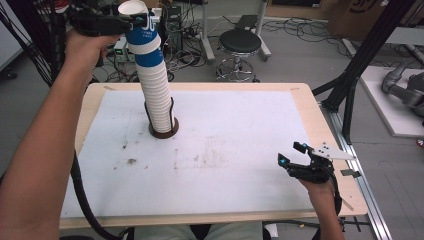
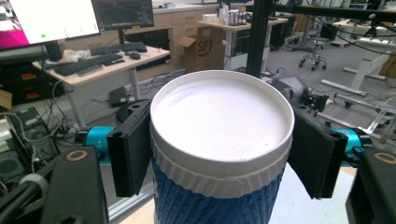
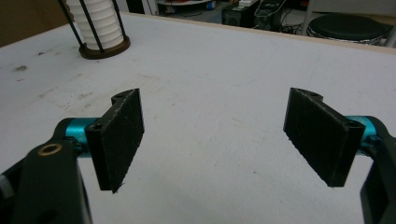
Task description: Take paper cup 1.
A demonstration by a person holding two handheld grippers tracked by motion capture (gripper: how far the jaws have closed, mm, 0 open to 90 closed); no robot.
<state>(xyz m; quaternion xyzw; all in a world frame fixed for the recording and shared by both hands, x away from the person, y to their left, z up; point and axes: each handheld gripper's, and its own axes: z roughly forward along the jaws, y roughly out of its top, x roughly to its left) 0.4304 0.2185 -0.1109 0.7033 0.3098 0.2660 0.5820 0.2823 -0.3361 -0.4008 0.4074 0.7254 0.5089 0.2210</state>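
A tall stack of white paper cups point(image 1: 155, 100) leans in a wire holder with a dark round base point(image 1: 163, 132) on the white mat, back left of centre. The upper cups wear blue sleeves. My left gripper point(image 1: 141, 21) is raised to the stack's top, shut on the top cup point(image 2: 219, 121). Its black pads point(image 2: 131, 145) press the cup's sides just under the white end. My right gripper point(image 1: 291, 153) hovers open and empty over the mat's front right; in the right gripper view it point(image 3: 219, 135) faces the stack's lower cups point(image 3: 95, 23).
The white mat point(image 1: 225, 150) covers a wooden table point(image 1: 320, 130) and carries a few dark stains at left. Behind the table are a black stool point(image 1: 240, 42) and floor cables. A black frame leg point(image 1: 350, 90) stands off the right edge.
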